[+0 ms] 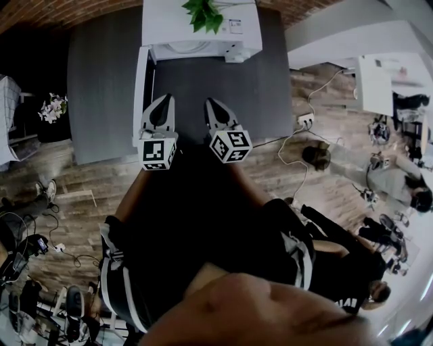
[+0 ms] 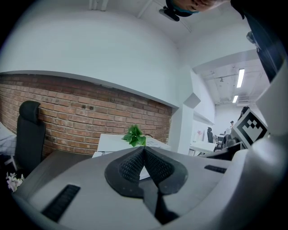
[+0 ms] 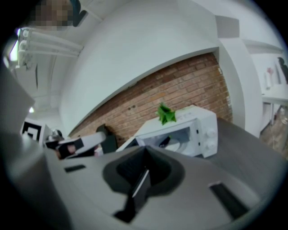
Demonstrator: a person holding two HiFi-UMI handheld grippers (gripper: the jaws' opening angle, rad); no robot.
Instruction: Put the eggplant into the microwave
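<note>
The white microwave (image 1: 169, 27) stands at the far side of the grey table (image 1: 101, 81), its door (image 1: 140, 88) swung open to the left. Through the opening, the right gripper view shows a dark eggplant (image 3: 164, 142) lying on the white plate inside the microwave (image 3: 202, 128). My left gripper (image 1: 164, 101) and right gripper (image 1: 211, 103) hover side by side over the table in front of the microwave. Each is shut with nothing between its jaws. The left gripper (image 2: 144, 149) points at the microwave (image 2: 110, 143). Only the right gripper (image 3: 146, 152) view shows inside the microwave.
A green plant (image 1: 203, 13) sits on top of the microwave. A brick wall (image 2: 81, 112) runs behind the table, and a black chair (image 2: 29, 134) stands at its left. Cables and a white power strip (image 1: 304, 120) lie on the wooden floor to the right, near desks and people.
</note>
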